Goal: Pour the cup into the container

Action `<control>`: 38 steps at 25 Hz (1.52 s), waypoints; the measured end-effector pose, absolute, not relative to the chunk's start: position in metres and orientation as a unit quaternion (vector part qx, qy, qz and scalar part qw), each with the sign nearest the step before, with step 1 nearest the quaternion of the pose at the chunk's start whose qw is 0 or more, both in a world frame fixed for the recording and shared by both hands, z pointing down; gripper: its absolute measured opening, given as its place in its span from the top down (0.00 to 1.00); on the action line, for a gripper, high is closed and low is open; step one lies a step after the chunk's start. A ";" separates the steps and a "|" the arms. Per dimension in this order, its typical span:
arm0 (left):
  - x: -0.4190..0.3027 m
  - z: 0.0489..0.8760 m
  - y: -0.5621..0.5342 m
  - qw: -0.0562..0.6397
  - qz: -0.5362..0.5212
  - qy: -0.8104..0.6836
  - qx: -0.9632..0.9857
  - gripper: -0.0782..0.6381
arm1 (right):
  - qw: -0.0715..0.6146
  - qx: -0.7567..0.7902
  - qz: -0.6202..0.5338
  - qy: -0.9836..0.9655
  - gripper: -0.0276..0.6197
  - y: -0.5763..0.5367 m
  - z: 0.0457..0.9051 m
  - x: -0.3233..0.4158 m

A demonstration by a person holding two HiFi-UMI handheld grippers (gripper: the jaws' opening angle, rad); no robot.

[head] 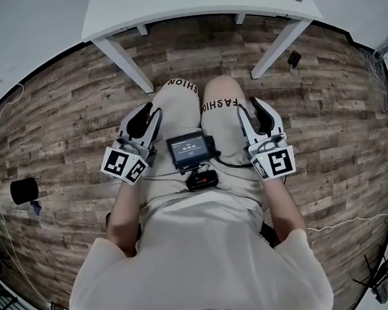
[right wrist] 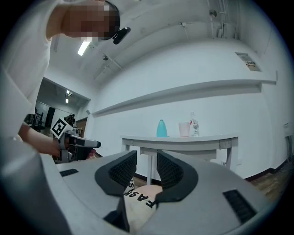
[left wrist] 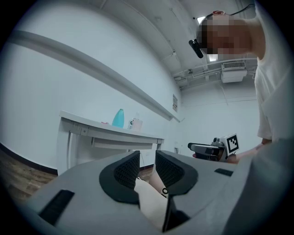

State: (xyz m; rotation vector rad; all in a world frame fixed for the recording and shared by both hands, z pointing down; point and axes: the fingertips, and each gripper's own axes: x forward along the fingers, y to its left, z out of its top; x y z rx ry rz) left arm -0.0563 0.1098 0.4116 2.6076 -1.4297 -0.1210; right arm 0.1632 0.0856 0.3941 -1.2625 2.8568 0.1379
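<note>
Left gripper [head: 150, 115], right gripper [head: 253, 109] sat empty, jaws narrowly apart. Pale plastic cup [right wrist: 184, 129] far off on white table [right wrist: 216, 139]: hasty reach risked toppling it.

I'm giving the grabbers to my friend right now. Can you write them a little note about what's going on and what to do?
Left gripper: fingers apart, nothing between them, resting on the person's thighs.
Right gripper: the same.
Things: the cup stands on the white table ahead, between the teal container and a clear bottle.
Done: nothing yet; the cup is untouched.
Left: move up to the table, pick up the cup, and pour it into the container.
</note>
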 end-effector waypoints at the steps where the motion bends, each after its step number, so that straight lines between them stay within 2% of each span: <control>1: -0.056 0.411 0.109 0.081 -0.041 -0.479 0.873 0.73 | 0.006 -0.404 0.046 0.914 0.77 0.085 0.394 0.163; 38: -0.045 0.414 0.115 0.071 -0.029 -0.494 0.866 0.74 | 0.001 -0.416 0.057 0.908 0.77 0.087 0.392 0.160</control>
